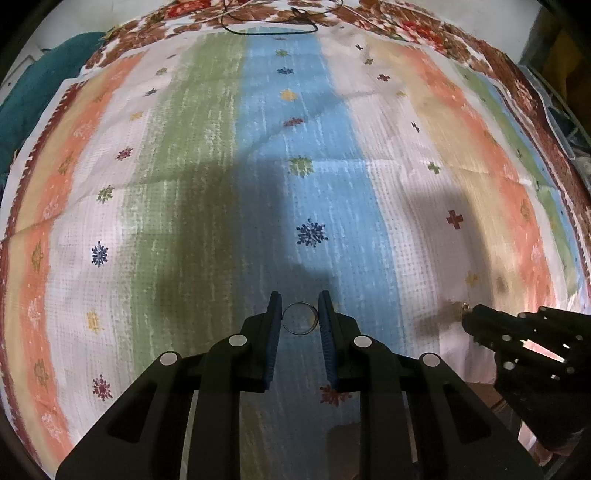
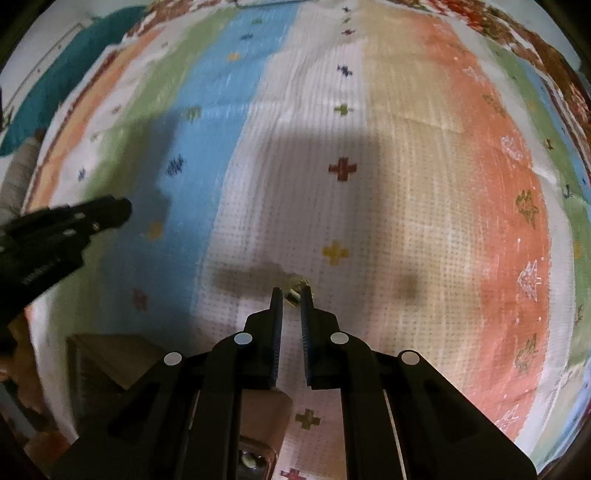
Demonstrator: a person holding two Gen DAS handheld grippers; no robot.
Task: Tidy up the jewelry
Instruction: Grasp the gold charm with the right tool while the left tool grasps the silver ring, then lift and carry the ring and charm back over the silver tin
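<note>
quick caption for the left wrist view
Left gripper holds a thin ring between its fingers above a striped cloth.

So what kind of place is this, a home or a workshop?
Probably a home, perhaps a bed or table. A striped patterned cloth covers the surface, a teal fabric lies at its edge, and each gripper holds jewelry: a thin ring and a small gold piece.

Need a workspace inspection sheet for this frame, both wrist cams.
Surface: striped printed cloth, creased, partly in shadow.
Job's things: thin wire ring between the left gripper's fingers; small gold piece at the right gripper's tips, blurred.
Clutter: brown box at the near edge.
Grippers: left gripper closed on the ring; right gripper narrowly parted around the gold piece.
Cables: black cord at the far edge.
Surroundings: teal fabric far left.
</note>
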